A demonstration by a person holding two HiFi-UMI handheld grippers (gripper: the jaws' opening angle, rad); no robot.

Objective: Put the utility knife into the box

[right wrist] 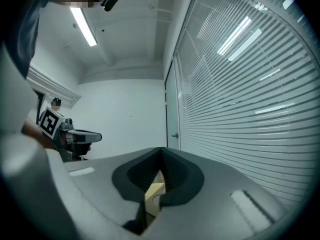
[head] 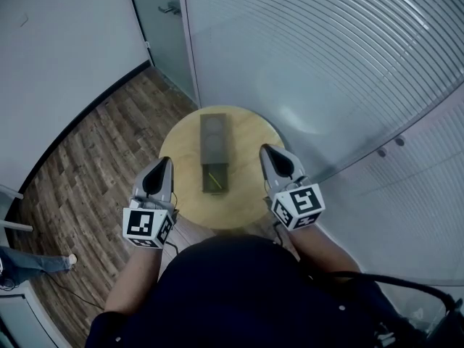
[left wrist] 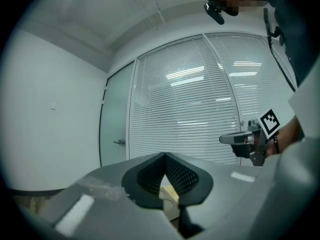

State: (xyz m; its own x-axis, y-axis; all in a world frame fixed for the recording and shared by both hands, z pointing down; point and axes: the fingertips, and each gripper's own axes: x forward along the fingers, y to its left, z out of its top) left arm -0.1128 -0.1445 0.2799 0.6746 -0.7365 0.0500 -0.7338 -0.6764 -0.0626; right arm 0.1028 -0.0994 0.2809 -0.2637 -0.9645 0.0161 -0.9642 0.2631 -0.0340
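nearest, at six o'clock in the head view: dark-clad torso (head: 232, 296).

just beyond, at seven o'clock of the table: left gripper (head: 165, 162), held level, marker cube (head: 147, 225) at its rear, tips over the near left rim. jaws pressed together in the left gripper view, nothing caught between, only a sliver of pale wood below the seam.

at five o'clock: right gripper (head: 267, 151), likewise level, tips over the near right rim. jaws closed tight on nothing, pale table wood showing under them in the right gripper view. both grippers clear of the box, one on each side of it.

between them, on the round wooden table (head: 181, 151): long dark box (head: 214, 133), lying lengthwise from six to twelve o'clock at the table's middle, near end open. inside that open near end: utility knife (head: 212, 177), visible only as a slim yellowish streak, slightly slanted. far end of the box covered, two faint round marks on top.

past the table, from nine to eleven o'clock: wood-plank floor (head: 94, 143), then a plain white wall (head: 58, 35). at eight o'clock, well off: shoe and trouser leg (head: 32, 262) of another person. at twelve o'clock, farthest: glass door (head: 154, 20) with a handle (head: 170, 7). from one to four o'clock: glass wall (head: 326, 56) lined with horizontal blinds.
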